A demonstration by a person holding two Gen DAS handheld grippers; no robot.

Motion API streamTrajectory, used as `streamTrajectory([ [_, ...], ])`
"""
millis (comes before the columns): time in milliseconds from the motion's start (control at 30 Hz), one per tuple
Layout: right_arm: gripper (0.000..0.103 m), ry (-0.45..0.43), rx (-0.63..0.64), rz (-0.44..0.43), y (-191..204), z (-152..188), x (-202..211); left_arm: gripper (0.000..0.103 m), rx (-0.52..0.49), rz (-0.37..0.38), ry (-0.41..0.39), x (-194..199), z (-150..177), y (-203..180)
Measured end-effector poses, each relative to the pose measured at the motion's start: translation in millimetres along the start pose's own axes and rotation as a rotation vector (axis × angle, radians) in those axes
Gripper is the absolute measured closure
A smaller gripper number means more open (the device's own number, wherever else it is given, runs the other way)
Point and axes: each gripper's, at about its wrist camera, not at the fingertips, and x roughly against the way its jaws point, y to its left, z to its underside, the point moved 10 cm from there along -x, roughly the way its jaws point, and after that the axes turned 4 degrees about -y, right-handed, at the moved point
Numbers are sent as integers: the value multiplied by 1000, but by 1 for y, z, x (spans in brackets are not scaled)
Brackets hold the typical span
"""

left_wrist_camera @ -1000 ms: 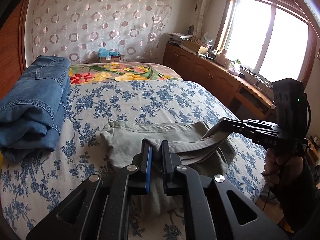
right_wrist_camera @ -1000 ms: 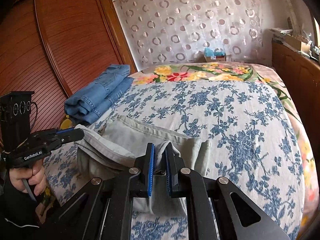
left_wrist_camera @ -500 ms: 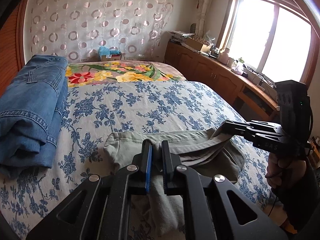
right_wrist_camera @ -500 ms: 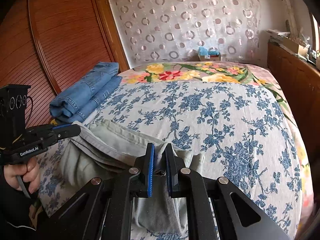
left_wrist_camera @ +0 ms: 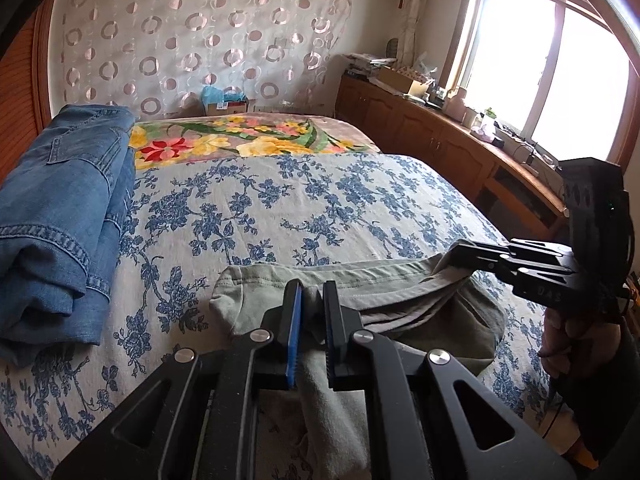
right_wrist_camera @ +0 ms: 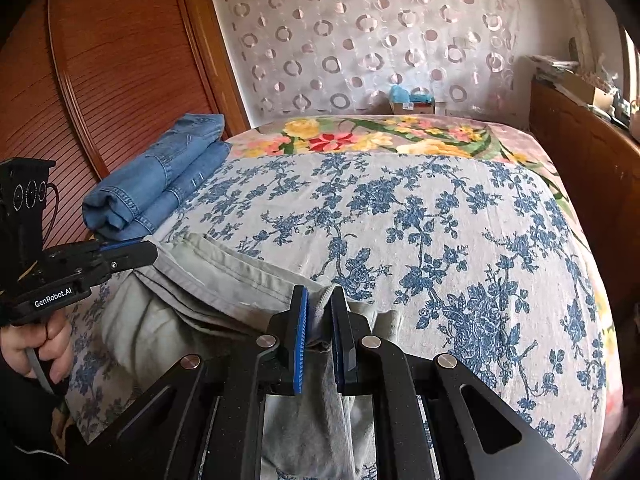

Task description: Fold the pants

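The gray-green pants [left_wrist_camera: 360, 300] lie near the front edge of the bed [left_wrist_camera: 320, 200], on a white bedspread with blue flowers [right_wrist_camera: 440, 240]. Both grippers hold them up by one edge, so the cloth hangs between them and some of it droops down past the edge of the bed.

The left gripper [left_wrist_camera: 311, 312] is pressed together on a bunch of the pants. The cloth is squeezed between its blue pad and its black finger, and more of it hangs down below. In the right wrist view, this gripper [right_wrist_camera: 148, 252] pinches the far left corner of the pants, and a hand [right_wrist_camera: 44, 344] grips its handle.

The right gripper [right_wrist_camera: 320, 316] is pressed together on another bunch of the pants, with gray cloth hanging down between its fingers. In the left wrist view, this gripper [left_wrist_camera: 460, 254] pinches the right end of the pants' edge.

A pile of folded blue jeans [left_wrist_camera: 60, 220] rests on the left side of the bed, well apart from the pants. A blanket with big bright flowers [left_wrist_camera: 240, 140] lies at the far end of the bed. Behind it hangs a curtain with rings on it [left_wrist_camera: 192, 32]. A long wooden cabinet [left_wrist_camera: 420, 140] stands under the bright window [left_wrist_camera: 540, 60].
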Motion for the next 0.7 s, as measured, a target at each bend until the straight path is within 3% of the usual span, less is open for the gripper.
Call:
streamTrajectory([
  [133,90,-4,8,0,1,-3,4,93,10,-2,5,2,1,1],
  [233,85,-14,18,5,2,-5,11,87,7,-10,1,3,0,2],
  [300,79,-26,23,25,-1,-6,17,76,1,-33,-13,7,-1,5],
  [433,79,-43,18,35,-6,-5,32,76,-10,-49,-13,11,3,8],
  [467,79,-42,21,39,-7,-3,35,71,-11,-49,-9,13,5,8],
  [500,79,-38,24,41,-8,-1,39,58,-14,-46,-3,15,8,9],
  [700,79,10,38,53,-12,25,58,58,-9,-38,19,27,29,8],
])
